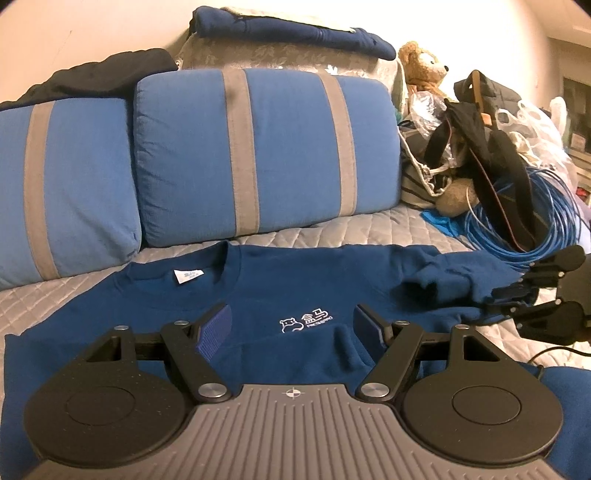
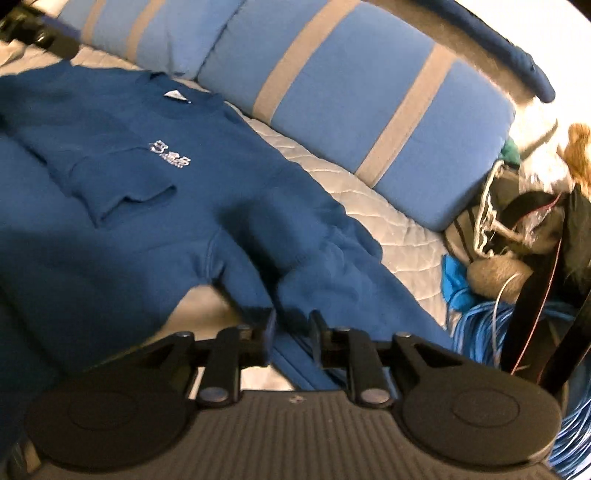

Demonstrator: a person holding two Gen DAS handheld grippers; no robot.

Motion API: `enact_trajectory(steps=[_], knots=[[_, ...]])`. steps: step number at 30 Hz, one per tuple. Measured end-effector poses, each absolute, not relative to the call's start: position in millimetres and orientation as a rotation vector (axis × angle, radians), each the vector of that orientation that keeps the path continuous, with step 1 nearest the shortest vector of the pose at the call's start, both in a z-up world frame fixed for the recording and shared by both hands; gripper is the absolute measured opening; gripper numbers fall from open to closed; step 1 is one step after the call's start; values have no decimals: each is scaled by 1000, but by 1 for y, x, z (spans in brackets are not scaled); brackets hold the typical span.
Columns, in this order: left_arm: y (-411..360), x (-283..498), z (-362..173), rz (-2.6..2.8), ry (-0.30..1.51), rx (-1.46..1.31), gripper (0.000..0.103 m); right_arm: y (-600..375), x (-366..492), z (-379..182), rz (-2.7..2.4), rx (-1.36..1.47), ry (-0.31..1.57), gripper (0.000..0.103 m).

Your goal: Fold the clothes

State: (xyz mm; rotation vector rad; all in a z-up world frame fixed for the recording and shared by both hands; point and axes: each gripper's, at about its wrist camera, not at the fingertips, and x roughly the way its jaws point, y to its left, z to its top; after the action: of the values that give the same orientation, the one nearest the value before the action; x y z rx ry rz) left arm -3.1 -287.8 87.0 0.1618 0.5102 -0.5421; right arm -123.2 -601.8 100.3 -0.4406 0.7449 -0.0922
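Note:
A dark blue sweatshirt (image 1: 258, 295) (image 2: 147, 221) with a white chest logo (image 1: 306, 321) lies face up on the quilted grey sofa cover (image 1: 55, 295). Its neck points toward the cushions. My left gripper (image 1: 291, 328) hovers over the chest, open, with nothing between its fingers. The sweatshirt's right sleeve (image 1: 443, 280) (image 2: 332, 280) lies bunched and stretched toward my right gripper (image 2: 294, 326) (image 1: 511, 299). The right jaws stand apart with the sleeve end lying between them, and the pads are not pressing on it. The other sleeve (image 2: 122, 192) is folded across the body.
Two blue cushions with grey stripes (image 1: 258, 155) (image 2: 351, 92) line the sofa back. To the right sit bags, a black strap, a coil of blue cable (image 1: 517, 229) (image 2: 480, 325) and a teddy bear (image 1: 421, 62). A folded blue garment (image 1: 288, 29) and a black one (image 1: 103, 74) rest on top.

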Motion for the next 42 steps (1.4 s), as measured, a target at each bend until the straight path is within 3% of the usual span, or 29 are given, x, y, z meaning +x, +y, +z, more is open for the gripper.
enact_trajectory(steps=[16,18,22,28,31,32,33,35,38,42], knots=[[-286,4,81,-533,543,156,72,-601,-95,91,-74,-473,790,39],[-285,4,80,-531,547,150,72,-605,-91,87,-77,-475,802,43],[-285,6,79,-529,551,143,72,-614,-86,85,-118,-466,799,68],[-285,10,78,-531,546,128,72,-607,-92,87,-110,-499,781,68],[-284,13,77,-533,536,121,72,-601,-93,85,-148,-492,773,62],[-284,14,76,-535,533,119,72,-600,-92,84,-159,-487,775,47],[-284,15,76,-531,532,119,72,-600,-92,83,-155,-480,784,40],[-282,16,75,-523,531,99,72,-600,-91,80,-139,-462,791,13],[-276,16,76,-534,532,35,72,-614,-92,86,-146,-368,761,7],[-267,25,78,-542,603,-70,72,-654,-95,111,-140,-16,719,6]])
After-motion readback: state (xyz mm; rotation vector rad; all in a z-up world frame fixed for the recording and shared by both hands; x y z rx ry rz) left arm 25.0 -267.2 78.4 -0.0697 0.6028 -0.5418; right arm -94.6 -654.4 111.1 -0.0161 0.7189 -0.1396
